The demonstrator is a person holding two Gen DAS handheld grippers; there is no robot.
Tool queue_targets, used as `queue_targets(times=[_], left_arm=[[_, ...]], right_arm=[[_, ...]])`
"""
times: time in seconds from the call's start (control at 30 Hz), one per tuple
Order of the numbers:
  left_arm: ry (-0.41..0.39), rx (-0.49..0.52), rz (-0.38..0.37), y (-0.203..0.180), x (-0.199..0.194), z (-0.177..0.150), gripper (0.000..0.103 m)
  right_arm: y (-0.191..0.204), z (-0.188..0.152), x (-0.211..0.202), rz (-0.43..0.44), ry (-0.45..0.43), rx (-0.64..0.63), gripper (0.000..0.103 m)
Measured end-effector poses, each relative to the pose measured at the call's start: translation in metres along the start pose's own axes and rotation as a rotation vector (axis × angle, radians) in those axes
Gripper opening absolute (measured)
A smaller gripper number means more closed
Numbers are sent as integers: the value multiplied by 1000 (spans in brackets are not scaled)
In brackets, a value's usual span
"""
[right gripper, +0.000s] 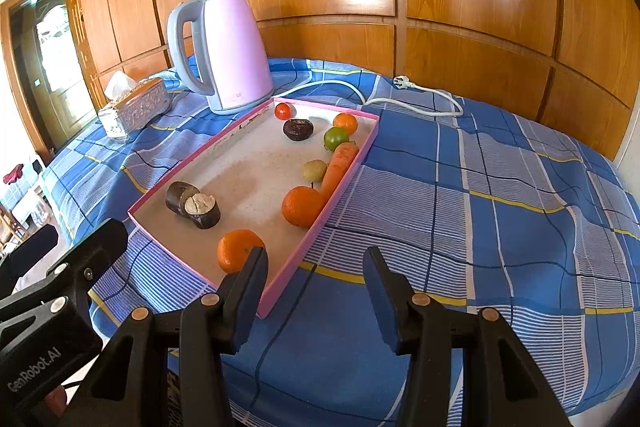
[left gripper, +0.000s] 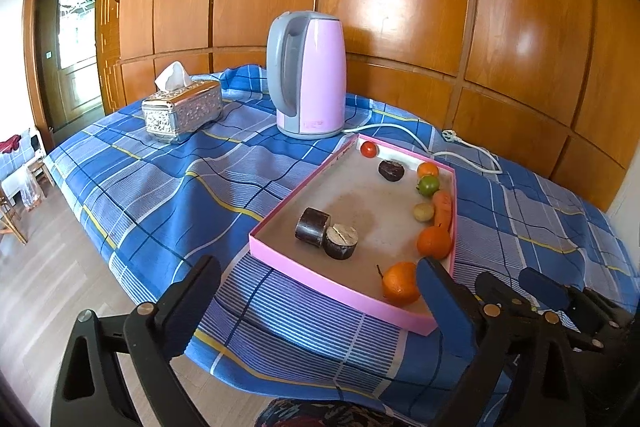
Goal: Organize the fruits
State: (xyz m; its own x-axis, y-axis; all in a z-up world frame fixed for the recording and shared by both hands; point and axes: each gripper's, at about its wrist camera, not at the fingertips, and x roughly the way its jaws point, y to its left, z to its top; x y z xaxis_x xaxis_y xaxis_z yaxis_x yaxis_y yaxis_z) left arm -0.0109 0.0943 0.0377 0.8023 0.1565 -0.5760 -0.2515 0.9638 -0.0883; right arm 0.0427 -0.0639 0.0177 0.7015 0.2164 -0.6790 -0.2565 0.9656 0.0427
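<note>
A pink tray [left gripper: 320,279] [right gripper: 340,179] lies on the blue plaid cloth. It holds oranges [left gripper: 400,285] [right gripper: 238,251], another orange [left gripper: 434,242] [right gripper: 302,206], a carrot [left gripper: 443,209] [right gripper: 339,165], a green fruit [left gripper: 428,185] [right gripper: 335,138], a small yellow fruit [left gripper: 423,211] [right gripper: 314,169], a red tomato [left gripper: 369,149] [right gripper: 283,111], a dark fruit [left gripper: 391,170] [right gripper: 298,129] and two dark cut pieces [left gripper: 326,233] [right gripper: 194,205]. My left gripper [left gripper: 320,307] is open and empty at the tray's near edge. My right gripper [right gripper: 316,291] is open and empty over the tray's near right corner.
A pink kettle [left gripper: 306,75] [right gripper: 222,53] stands behind the tray, its white cord and plug [left gripper: 452,135] [right gripper: 400,81] trailing right. A silver tissue box [left gripper: 182,111] [right gripper: 134,107] sits at the left. A wooden panel wall is behind. The table edge drops to the floor at left.
</note>
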Motion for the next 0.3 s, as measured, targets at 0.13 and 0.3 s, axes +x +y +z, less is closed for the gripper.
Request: queue_targets(times=[0.13,0.3], left_arm=[[-16,2,2,-1,-2,-1,99],[-15,-4,-3,-1,-1,-1,99]], right_arm=[[-1,1,1,3,2,-3,50],[-3,1,2,3,3,8,50]])
